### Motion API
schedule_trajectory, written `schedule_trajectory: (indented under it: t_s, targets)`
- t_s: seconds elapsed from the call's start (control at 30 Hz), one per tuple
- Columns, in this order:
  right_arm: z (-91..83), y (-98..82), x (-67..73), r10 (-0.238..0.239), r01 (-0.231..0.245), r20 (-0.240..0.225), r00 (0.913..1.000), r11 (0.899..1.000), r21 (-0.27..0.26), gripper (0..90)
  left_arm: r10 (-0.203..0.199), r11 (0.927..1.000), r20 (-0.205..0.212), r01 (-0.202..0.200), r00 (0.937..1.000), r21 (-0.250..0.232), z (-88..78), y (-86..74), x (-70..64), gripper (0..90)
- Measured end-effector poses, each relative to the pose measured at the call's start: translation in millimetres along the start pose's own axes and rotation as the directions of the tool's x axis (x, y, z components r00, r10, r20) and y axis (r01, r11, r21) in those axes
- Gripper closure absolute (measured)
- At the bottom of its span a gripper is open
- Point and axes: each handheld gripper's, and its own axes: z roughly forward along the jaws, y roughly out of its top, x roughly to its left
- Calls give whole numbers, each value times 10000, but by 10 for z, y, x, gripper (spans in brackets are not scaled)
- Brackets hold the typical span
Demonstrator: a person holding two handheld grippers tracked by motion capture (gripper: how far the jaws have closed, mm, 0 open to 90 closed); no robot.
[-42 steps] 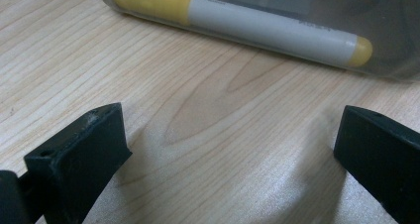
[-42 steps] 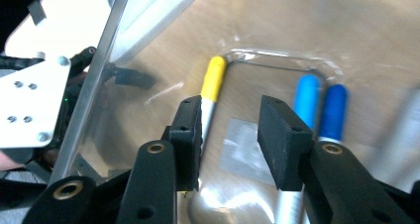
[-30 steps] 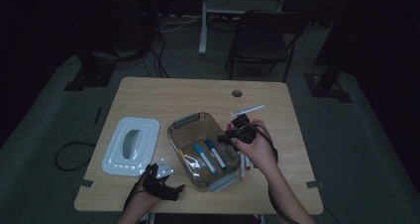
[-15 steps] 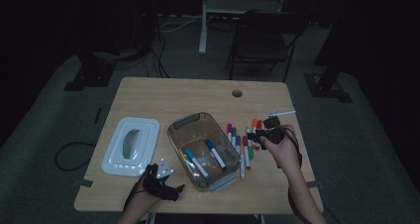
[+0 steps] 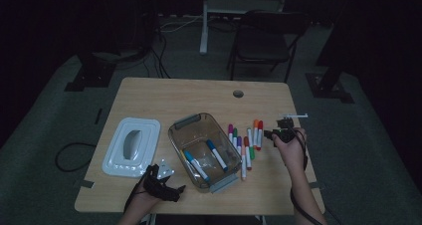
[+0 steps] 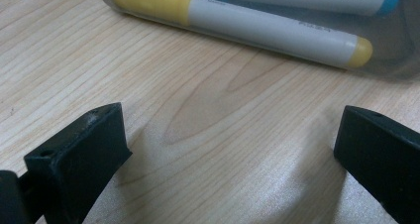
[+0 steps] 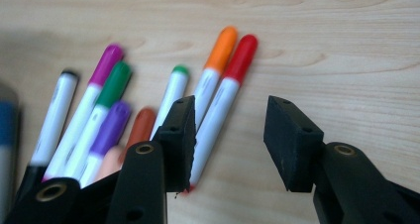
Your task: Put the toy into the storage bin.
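High view: the left gripper (image 5: 164, 185) is held low at the table's (image 5: 164, 93) near edge, jaws wide apart, nothing between them. Just beyond it, blue markers (image 5: 217, 155) are seen inside the clear bin (image 5: 199, 123). Farther right, the right gripper (image 5: 278, 133) is held partly open and empty beside the red marker (image 7: 225, 100), which is lying in a row of loose markers (image 5: 244, 145).

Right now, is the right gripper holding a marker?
No, the right gripper has open, empty jaws above the red marker.
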Motion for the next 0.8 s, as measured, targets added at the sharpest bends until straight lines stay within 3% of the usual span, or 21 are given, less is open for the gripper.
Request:
schedule_trajectory:
  t_s: [0.13, 0.53, 0.8]
  targets:
    - [122, 15, -29, 400, -400, 108, 9991, 9992, 50, 585, 16, 10000, -11, -16, 10000, -2, 0, 0, 1, 6]
    - [538, 116, 61, 380, -422, 535, 9978, 9959, 801, 625, -4, 10000, -2, 4, 10000, -9, 1, 0, 0, 6]
    - [620, 124, -15, 569, -667, 931, 9940, 9921, 1064, 669, 7, 10000, -6, -7, 10000, -4, 0, 0, 1, 6]
